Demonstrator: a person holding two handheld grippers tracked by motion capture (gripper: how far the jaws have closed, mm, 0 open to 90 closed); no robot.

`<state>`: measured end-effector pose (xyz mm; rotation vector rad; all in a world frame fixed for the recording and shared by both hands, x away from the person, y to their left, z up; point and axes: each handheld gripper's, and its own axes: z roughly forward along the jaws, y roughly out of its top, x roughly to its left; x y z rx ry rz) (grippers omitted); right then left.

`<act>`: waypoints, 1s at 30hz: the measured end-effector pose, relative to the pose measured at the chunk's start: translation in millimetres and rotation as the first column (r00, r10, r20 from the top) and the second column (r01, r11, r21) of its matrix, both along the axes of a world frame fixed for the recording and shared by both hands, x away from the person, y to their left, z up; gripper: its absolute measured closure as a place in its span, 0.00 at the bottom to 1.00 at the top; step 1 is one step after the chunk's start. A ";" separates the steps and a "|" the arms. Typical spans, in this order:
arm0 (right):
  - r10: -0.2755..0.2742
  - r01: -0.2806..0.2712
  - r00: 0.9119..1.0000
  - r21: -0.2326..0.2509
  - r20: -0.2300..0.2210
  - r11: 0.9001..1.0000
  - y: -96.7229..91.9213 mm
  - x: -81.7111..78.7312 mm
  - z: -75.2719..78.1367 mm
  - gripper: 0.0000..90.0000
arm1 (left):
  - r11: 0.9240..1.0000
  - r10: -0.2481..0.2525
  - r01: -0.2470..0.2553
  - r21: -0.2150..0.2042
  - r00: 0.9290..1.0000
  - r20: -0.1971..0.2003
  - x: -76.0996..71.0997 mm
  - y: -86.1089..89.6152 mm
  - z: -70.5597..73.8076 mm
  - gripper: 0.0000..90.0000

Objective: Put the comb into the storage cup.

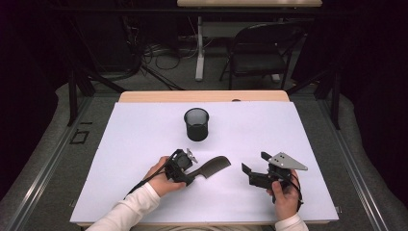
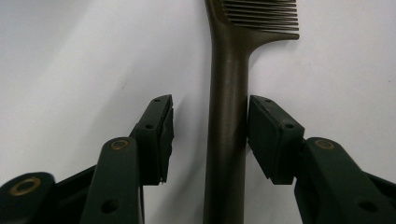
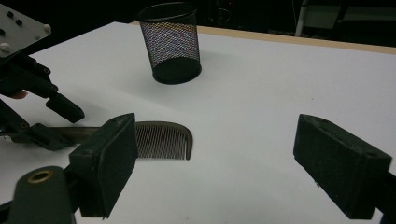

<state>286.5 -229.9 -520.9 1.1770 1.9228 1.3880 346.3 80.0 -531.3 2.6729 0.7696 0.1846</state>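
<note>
One dark brown plastic comb (image 2: pixel 229 107) flat on white counter (image 1: pixel 144 125), fine teeth, smooth rounded handle between left tongs (image 2: pixel 210 135): spread, one pad touching, other apart. Right tongs (image 3: pixel 233 172) spread, empty. Black wire-mesh cup (image 1: pixel 197 124) upright behind comb. No legible writing.

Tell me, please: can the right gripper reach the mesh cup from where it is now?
Probably yes. The right gripper is open and holds nothing, and bare white table lies between it and the mesh cup; the comb lies off to the side.
</note>
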 end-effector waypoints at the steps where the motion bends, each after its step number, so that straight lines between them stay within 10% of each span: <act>1: 0.000 0.000 1.000 0.002 -0.002 1.000 0.2 0.0 -0.1 0.15 | 1.000 -0.004 0.004 0.004 1.000 0.000 -0.1 0.0 0.3 0.59; 30: 0.004 -0.004 1.000 0.001 -0.004 1.000 -0.4 0.3 -0.3 0.15 | 0.998 -0.023 0.026 0.060 0.998 -0.056 0.4 -7.7 3.8 0.76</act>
